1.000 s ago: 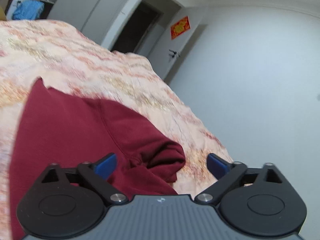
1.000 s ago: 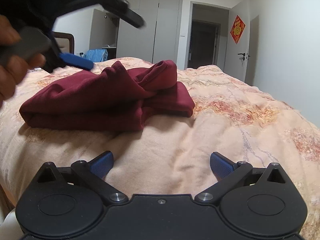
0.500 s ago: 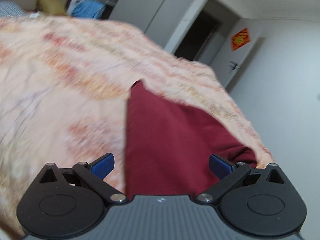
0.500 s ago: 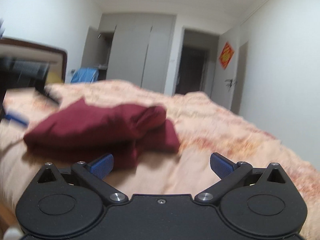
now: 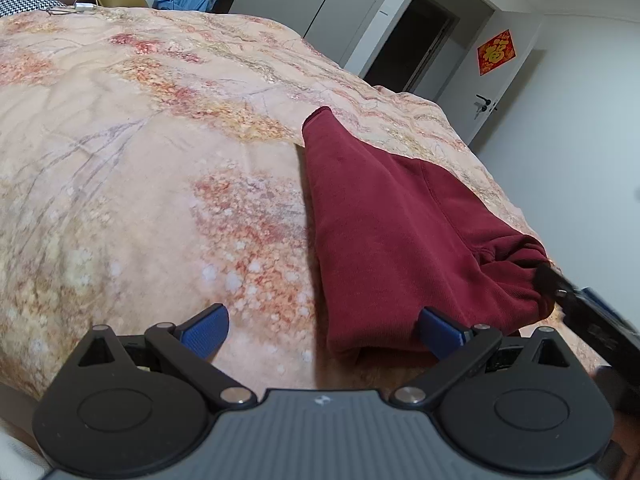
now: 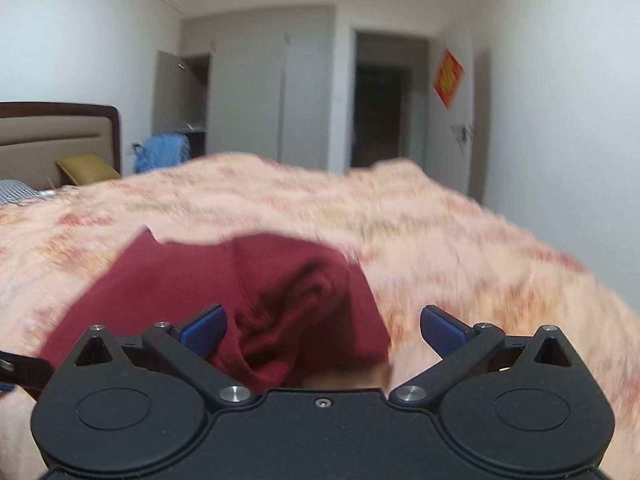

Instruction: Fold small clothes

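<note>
A dark red garment point(image 5: 392, 236) lies folded on the floral bedspread point(image 5: 140, 152), near the bed's front edge. My left gripper point(image 5: 322, 326) stands open just short of the garment's near left corner, nothing between its fingers. The other tool's black arm point(image 5: 576, 300) shows at the garment's right end. In the right wrist view the same red garment point(image 6: 248, 292) sits bunched at its near right end, a rolled sleeve on top. My right gripper point(image 6: 322, 326) is open right in front of that bunched end. The right wrist view is blurred.
The bedspread point(image 6: 460, 240) drops off toward a white wall on the right. A headboard point(image 6: 52, 132), yellow pillow point(image 6: 86, 166) and blue cloth point(image 6: 162, 152) lie at the bed's far left. Grey wardrobe doors point(image 6: 304, 96) and a dark doorway point(image 6: 380, 112) stand beyond.
Both grippers have moved in low toward the garment's near edge. The left swung from over the garment's right end to its left corner. Both stayed open.
</note>
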